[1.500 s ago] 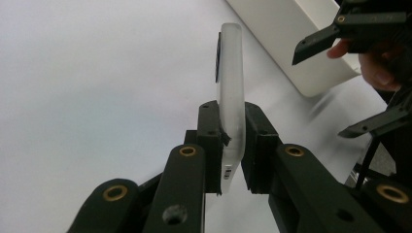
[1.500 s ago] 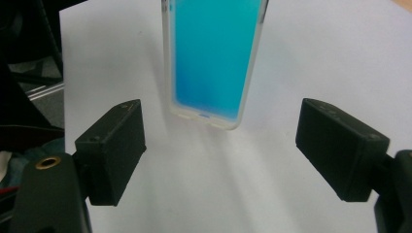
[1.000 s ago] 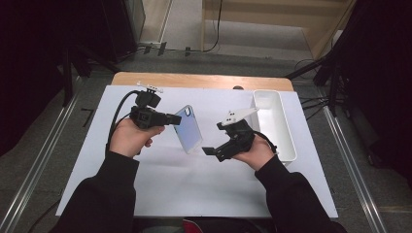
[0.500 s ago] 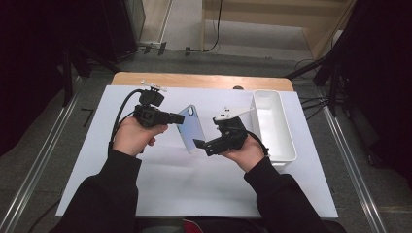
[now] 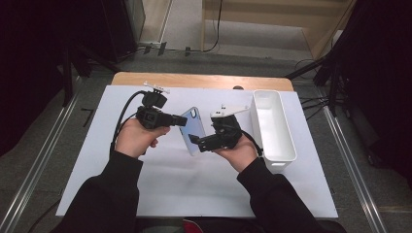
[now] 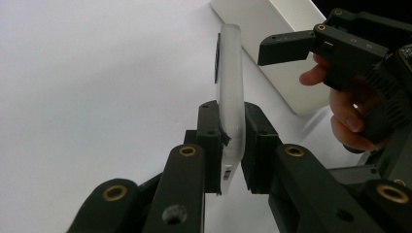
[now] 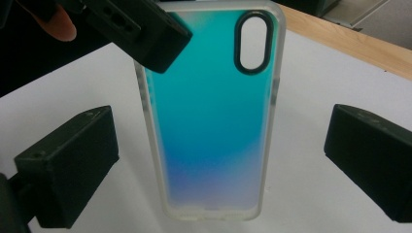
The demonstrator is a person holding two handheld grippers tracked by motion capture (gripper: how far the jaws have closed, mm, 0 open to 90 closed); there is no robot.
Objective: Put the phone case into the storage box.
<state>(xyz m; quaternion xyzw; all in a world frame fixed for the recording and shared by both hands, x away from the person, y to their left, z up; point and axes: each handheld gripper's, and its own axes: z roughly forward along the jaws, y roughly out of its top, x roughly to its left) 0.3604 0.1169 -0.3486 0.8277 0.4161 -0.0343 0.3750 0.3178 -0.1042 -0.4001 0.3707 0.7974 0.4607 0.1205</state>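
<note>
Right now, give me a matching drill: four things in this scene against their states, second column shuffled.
Things:
1. left hand-held gripper
2. right hand-held gripper
3. phone case
4. white bin

States:
A. empty, on the table at the right
B. jaws open, one either side of the case, not touching it
C. clamped on the case's edge
D. held up off the table, blue-green back with an oval camera cutout

Pairs: 1-C, 2-B, 3-D, 4-A

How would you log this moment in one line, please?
left gripper: shut on phone case | right gripper: open, facing case | white bin: beside
</note>
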